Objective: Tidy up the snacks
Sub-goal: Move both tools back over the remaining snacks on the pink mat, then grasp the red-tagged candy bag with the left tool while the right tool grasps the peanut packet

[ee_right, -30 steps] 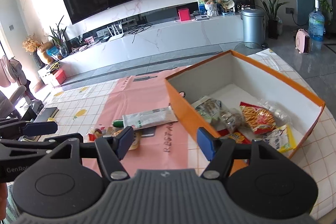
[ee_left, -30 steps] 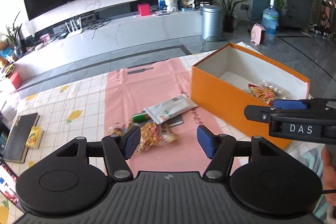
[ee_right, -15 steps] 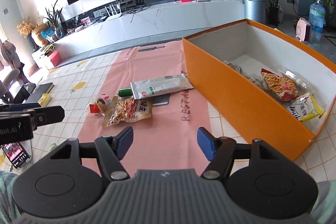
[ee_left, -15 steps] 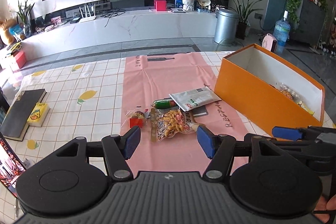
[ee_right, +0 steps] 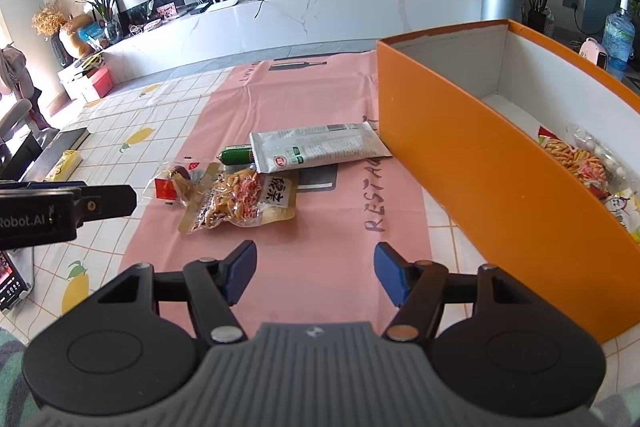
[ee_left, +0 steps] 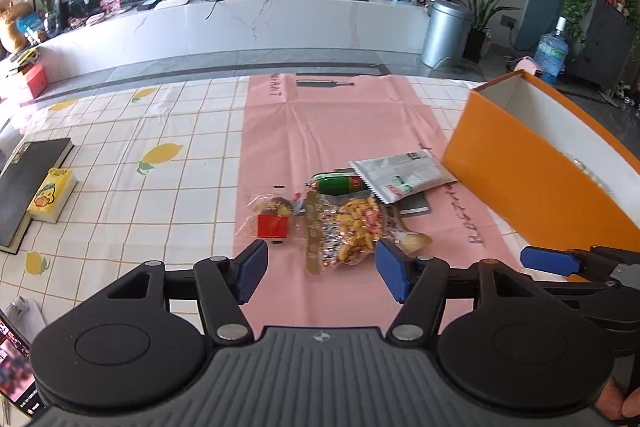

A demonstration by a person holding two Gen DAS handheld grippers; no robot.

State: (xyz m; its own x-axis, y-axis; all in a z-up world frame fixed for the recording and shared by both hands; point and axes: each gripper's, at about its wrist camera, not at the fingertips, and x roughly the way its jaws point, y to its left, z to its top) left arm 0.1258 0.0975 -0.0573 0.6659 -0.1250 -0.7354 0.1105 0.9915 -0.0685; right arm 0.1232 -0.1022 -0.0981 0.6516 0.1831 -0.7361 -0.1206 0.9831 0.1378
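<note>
Clear crinkly pouch of orange-yellow fried snack [ee_left: 348,231] lies on the pink mat [ee_left: 336,123], in a loose cluster with a green sausage stick [ee_left: 334,184] at 12 o'clock, presumably awaiting transfer to the orange cardboard box [ee_right: 480,163] at 3 o'clock. Left gripper [ee_left: 320,273] released, empty, lined up over the pouch; right gripper [ee_right: 314,273] released, empty. Versus a second ago, both sit lower and nearer the surface.
</note>
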